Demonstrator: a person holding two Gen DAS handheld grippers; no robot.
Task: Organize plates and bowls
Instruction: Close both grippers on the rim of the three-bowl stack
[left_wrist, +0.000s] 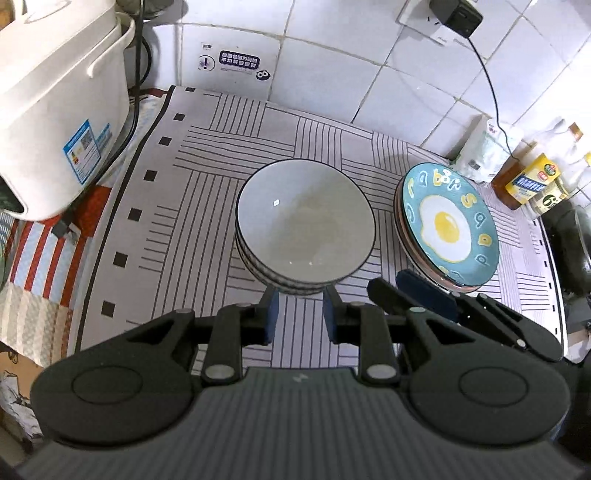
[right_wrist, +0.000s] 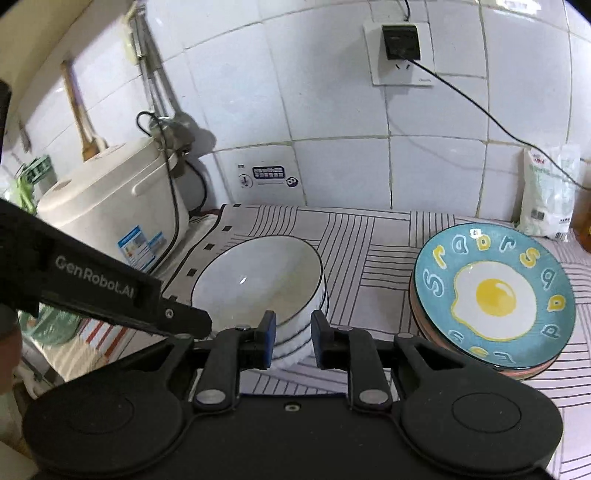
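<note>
At centre frame in the left wrist view, the stacked bowls (left_wrist: 306, 225) sit on the striped cloth (left_wrist: 207, 155), plates (left_wrist: 448, 225) just right. Left gripper (left_wrist: 300, 314) and right gripper (right_wrist: 293, 338) hover nearby, fingers apart, holding nothing.

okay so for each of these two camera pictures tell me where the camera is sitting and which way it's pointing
Left wrist: on the left hand-held gripper, looking steeply down onto the bowl stack; own open fingers show, and the right hand-held gripper's fingers at right.
Right wrist: on the right hand-held gripper, lower, facing the tiled wall; own open fingers show, the left one's body at left.
Shared: bowl stack, egg-print plate, rice cooker, striped mat.
</note>
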